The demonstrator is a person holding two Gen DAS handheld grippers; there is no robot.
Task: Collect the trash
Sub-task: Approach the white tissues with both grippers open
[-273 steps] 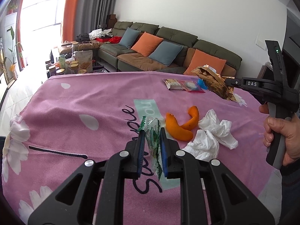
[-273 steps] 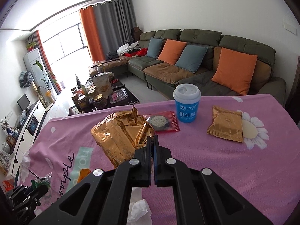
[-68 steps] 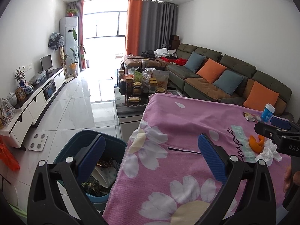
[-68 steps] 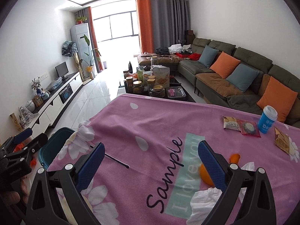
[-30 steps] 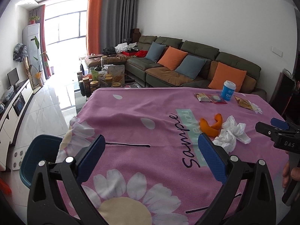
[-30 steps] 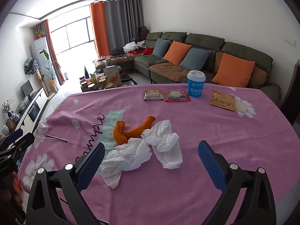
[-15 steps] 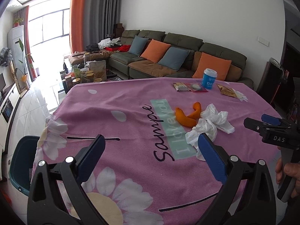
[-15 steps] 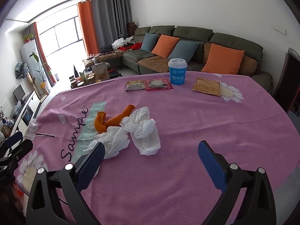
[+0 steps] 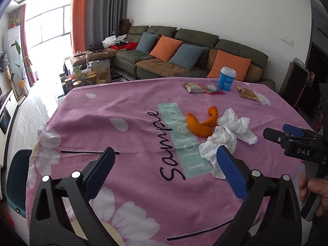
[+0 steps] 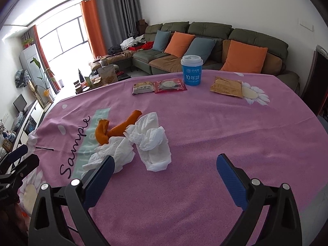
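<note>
Where the left wrist view reaches its lower left edge, a teal bin is seen beside the table, its inside hidden from this angle. A blue paper cup with a white lid is set upright in the upper middle of the right wrist view; its contents cannot be told.

A pink cloth printed with daisies and the word "Sample" is spread over the table. Behind it, a green sofa with orange and blue cushions runs along the white wall, and orange and grey curtains hang by the window at the upper left.

Two crumpled white tissues are seen at the centre of the right wrist view, touching each other, with curled orange peels just beside them on their left. Three flat snack wrappers are laid near the cup: a pale one, a red one and a golden one.

The left claw is spread wide with nothing between its blue pads, its right pad overlapping the nearer tissue in the picture. The right claw is likewise spread wide and empty, above the cloth at the lower edge, its left pad in front of the nearer tissue.
</note>
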